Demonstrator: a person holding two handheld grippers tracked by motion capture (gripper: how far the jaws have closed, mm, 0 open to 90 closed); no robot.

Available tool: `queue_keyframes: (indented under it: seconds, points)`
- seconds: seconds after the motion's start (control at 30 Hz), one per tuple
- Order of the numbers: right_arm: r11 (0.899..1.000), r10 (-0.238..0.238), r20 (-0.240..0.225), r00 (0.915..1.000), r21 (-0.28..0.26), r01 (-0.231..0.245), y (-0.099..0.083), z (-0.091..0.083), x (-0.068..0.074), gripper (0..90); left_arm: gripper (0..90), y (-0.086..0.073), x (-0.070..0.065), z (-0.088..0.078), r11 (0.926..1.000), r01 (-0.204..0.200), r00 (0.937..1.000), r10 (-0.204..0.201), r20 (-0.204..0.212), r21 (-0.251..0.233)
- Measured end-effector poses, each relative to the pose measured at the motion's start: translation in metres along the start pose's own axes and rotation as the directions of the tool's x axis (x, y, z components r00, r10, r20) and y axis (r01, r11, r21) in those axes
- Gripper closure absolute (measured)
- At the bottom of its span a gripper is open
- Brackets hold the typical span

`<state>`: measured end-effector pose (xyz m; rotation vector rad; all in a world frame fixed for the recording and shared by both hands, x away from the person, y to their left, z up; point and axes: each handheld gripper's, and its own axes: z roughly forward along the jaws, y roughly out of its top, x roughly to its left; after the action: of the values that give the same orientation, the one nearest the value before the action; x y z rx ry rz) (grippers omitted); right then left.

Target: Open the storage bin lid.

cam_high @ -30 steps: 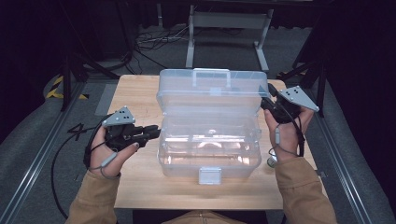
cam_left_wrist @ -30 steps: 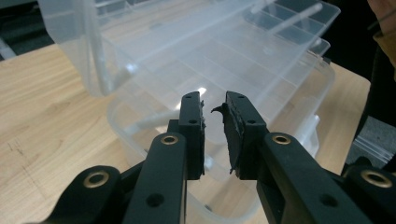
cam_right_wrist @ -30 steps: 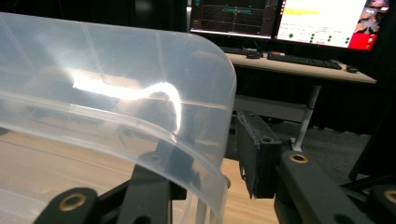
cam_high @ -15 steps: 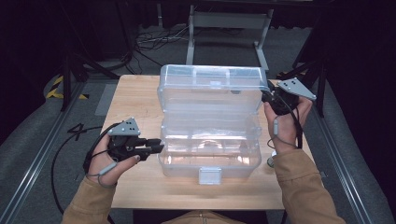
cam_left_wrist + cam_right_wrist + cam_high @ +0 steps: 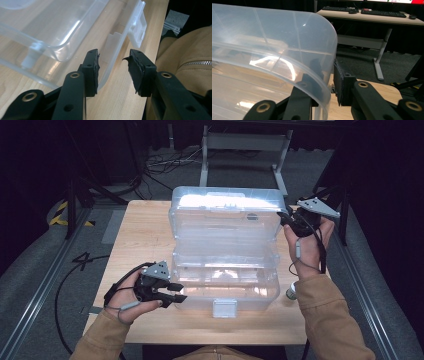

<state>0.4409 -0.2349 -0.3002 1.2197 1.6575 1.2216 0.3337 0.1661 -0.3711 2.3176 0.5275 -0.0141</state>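
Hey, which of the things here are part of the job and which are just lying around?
In the job:
- clear plastic box
- its open lid
- left gripper, jaws just opening at the box's front corner
- right gripper, gripping the lid's edge

Lying about:
- small object by the right sleeve
- floor cables

Left tongs (image 5: 176,292) low at lower left, pointing right, jaws just opened, apart, gripping nothing. Right tongs (image 5: 284,218) raised at upper right, pointing left, jaws clamped. Both forearms extended forward.
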Motion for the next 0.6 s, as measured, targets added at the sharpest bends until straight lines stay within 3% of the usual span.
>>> queue_keyframes:
  seconds: [0.47,0.6]
  points:
    - [1.0,0.012,-0.013,0.9999,0.005,-0.011,0.002,0.008,-0.004,77.1,60.7,-0.004,0.005,0.034,0.9949,0.007,0.9991,-0.011,0.04,0.101]
    - [1.0,0.016,-0.01,0.9998,-0.004,-0.016,0.002,0.009,-0.004,77.1,64.1,-0.005,0.006,0.037,0.9953,0.007,0.9996,-0.009,0.028,0.097]
